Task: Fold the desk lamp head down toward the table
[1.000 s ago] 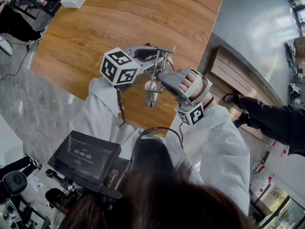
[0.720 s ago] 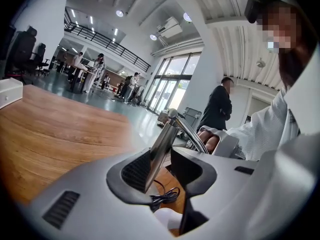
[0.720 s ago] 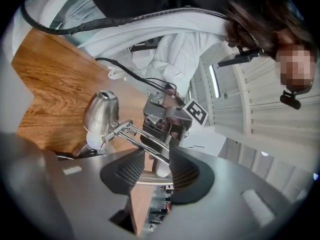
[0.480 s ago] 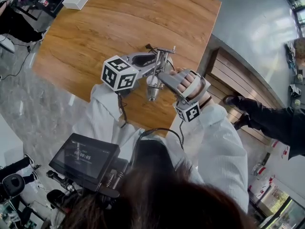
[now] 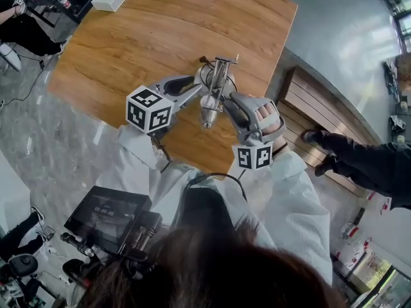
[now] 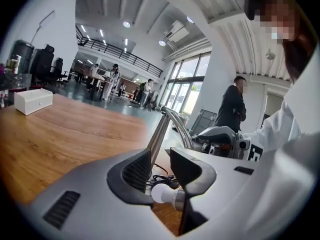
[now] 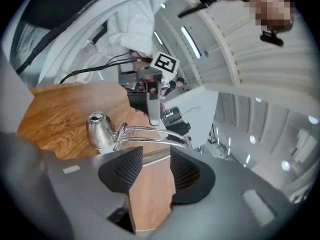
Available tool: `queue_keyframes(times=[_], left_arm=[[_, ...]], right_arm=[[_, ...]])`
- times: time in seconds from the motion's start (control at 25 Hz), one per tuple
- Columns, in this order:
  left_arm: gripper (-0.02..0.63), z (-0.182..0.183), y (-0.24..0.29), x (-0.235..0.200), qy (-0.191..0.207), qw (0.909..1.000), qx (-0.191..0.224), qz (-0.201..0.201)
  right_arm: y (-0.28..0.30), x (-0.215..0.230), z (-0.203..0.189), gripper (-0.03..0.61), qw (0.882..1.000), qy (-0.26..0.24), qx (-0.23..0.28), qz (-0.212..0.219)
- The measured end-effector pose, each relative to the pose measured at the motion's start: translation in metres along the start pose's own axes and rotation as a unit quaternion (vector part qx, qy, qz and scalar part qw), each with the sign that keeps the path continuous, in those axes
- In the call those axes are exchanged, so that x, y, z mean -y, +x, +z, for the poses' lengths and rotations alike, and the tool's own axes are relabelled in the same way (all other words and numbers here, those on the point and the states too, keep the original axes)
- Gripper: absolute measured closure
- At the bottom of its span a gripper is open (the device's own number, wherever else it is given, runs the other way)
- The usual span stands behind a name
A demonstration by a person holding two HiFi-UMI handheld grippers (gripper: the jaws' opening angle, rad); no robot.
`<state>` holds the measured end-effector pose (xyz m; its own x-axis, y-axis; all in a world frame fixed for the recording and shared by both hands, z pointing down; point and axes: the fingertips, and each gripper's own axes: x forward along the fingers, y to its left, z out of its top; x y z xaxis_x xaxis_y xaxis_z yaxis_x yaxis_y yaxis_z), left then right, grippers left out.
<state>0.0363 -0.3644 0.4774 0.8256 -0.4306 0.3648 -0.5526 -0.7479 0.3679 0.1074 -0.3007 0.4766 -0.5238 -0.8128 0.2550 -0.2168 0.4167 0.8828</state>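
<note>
left claw (image 6: 159,154) is held apart, lamp arm (image 6: 158,138) in the gap | right claw (image 7: 156,152) is being opened, empty | imo lamp head (image 7: 100,129) is best eased slowly toward desk (image 5: 128,37)

**Legible text:** none recorded in any view.

**Screen (image 5: 106,212):** off the near edge of the wooden table (image 5: 160,37), on the person's rig. It carried one pale line of figures, too small and blurred to read.

**Left marker cube (image 5: 148,110):** over the table's near edge. Each visible face bore a black-and-white square code pattern, without letters or numerals.

**Right marker cube (image 5: 252,157):** just off the same edge. It bore the same kind of square code patterns, none readable as characters.
</note>
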Motion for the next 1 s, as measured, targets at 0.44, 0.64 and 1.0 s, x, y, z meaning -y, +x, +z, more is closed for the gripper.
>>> queue_keyframes(times=[0.44, 0.64, 1.0], left_arm=[[0.587, 0.068, -0.045, 0.052, 0.030, 0.9878, 0.111, 0.105], [0.612, 0.078, -0.052, 0.072, 0.044, 0.9828, 0.119, 0.134], [0.612, 0.088, -0.056, 0.095, 0.070, 0.9795, 0.140, 0.127]], right_arm=[[-0.026, 0.090, 0.030, 0.577, 0.924, 0.375, -0.027, -0.068], [-0.036, 0.120, 0.042, 0.578, 0.877, 0.469, -0.007, -0.103], [-0.039, 0.117, 0.062, 0.578, 0.857, 0.511, 0.007, -0.071]])
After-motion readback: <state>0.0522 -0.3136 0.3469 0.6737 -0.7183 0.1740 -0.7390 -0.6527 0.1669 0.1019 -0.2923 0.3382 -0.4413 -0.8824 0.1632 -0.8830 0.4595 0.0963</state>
